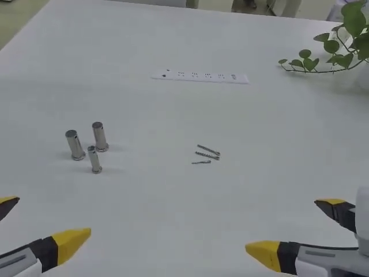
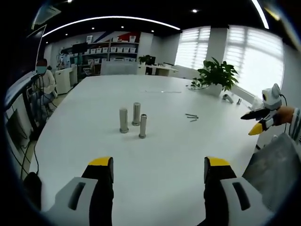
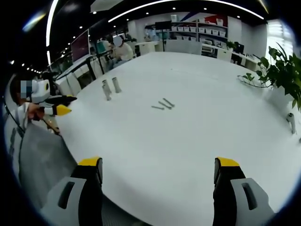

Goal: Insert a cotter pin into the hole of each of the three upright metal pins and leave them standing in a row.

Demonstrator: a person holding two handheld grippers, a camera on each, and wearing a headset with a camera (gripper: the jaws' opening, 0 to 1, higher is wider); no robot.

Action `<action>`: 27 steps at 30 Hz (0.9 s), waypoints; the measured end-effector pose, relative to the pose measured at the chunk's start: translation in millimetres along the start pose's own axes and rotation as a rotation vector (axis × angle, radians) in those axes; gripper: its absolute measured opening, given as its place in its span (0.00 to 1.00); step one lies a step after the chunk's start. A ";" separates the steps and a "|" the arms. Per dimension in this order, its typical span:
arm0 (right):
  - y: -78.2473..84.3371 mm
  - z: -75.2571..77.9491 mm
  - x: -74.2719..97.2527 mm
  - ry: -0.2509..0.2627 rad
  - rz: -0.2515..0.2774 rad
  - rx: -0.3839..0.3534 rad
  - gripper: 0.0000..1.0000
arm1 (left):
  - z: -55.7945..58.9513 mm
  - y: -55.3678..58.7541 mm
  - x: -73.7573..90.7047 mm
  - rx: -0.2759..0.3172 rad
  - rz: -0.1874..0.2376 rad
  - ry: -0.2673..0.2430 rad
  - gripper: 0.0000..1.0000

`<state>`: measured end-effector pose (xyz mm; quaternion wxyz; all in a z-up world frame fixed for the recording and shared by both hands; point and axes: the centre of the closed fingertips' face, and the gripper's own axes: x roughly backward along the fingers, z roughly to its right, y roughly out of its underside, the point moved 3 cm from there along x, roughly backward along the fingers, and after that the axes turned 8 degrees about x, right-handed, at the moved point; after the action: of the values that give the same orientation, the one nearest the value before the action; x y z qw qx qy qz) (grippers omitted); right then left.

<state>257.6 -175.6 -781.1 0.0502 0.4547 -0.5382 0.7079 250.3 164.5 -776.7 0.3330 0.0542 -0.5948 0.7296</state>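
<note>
White tabletop [image 1: 173, 219] lies beneath the left gripper [image 1: 40, 222] and right gripper [image 1: 293, 226], both with jaws wide apart and gripping nothing. Beyond them, three metal pins [image 1: 86, 147] stand clustered at left; three cotter pins [image 1: 206, 154] lie loose farther right.

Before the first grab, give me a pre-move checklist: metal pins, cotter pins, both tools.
1. Three metal pins upright: ok.
2. Metal pins in a row: not ok, they stand in a triangular cluster.
3. Three cotter pins lying loose on the table, apart from the metal pins: ok.
4. Left tool open and empty: ok.
5. Right tool open and empty: ok.
6. Which way the metal pins' holes face: cannot tell, too small.
</note>
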 end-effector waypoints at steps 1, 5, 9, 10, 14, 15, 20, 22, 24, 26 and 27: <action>0.9 -0.5 0.0 -0.004 -0.004 -0.001 1.00 | 0.2 -2.0 -1.3 -0.003 0.006 0.003 0.77; 2.6 -1.6 -0.5 -0.005 -0.006 -0.004 1.00 | -0.6 -9.3 -10.5 -0.021 0.010 0.016 0.74; 2.9 -1.5 -0.1 -0.003 -0.006 -0.004 1.00 | -1.3 -17.0 -21.5 -0.059 -0.004 0.042 0.74; 2.7 -1.4 0.2 -0.002 -0.004 -0.005 1.00 | -1.9 -19.2 -24.1 -0.069 -0.004 0.045 0.74; 3.0 -1.2 1.4 0.005 -0.003 -0.009 1.00 | -1.4 -28.5 -33.3 -0.107 0.004 0.057 0.70; 3.1 -1.6 1.9 0.006 -0.001 -0.010 1.00 | -0.8 -29.5 -35.4 -0.108 0.005 0.062 0.69; 3.0 -4.2 3.5 0.005 0.002 -0.013 1.00 | 1.5 -30.3 -47.5 -0.138 -0.017 0.088 0.69; 3.3 -3.8 3.5 0.007 0.002 -0.013 1.00 | 1.9 -30.3 -51.8 -0.146 -0.026 0.098 0.68; 3.1 -3.6 4.1 0.011 0.003 -0.014 1.00 | 1.1 -30.8 -56.5 -0.145 -0.028 0.105 0.66; 2.8 -3.3 4.6 0.014 0.007 -0.017 1.00 | 0.3 -30.6 -60.5 -0.146 -0.033 0.107 0.65; 2.8 -3.5 5.0 0.015 0.007 -0.018 1.00 | -0.5 -30.8 -63.2 -0.153 -0.036 0.107 0.65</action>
<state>251.1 -176.1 -779.6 0.0561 0.4469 -0.5458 0.7066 316.2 140.5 -781.2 0.3805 0.0000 -0.6289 0.6780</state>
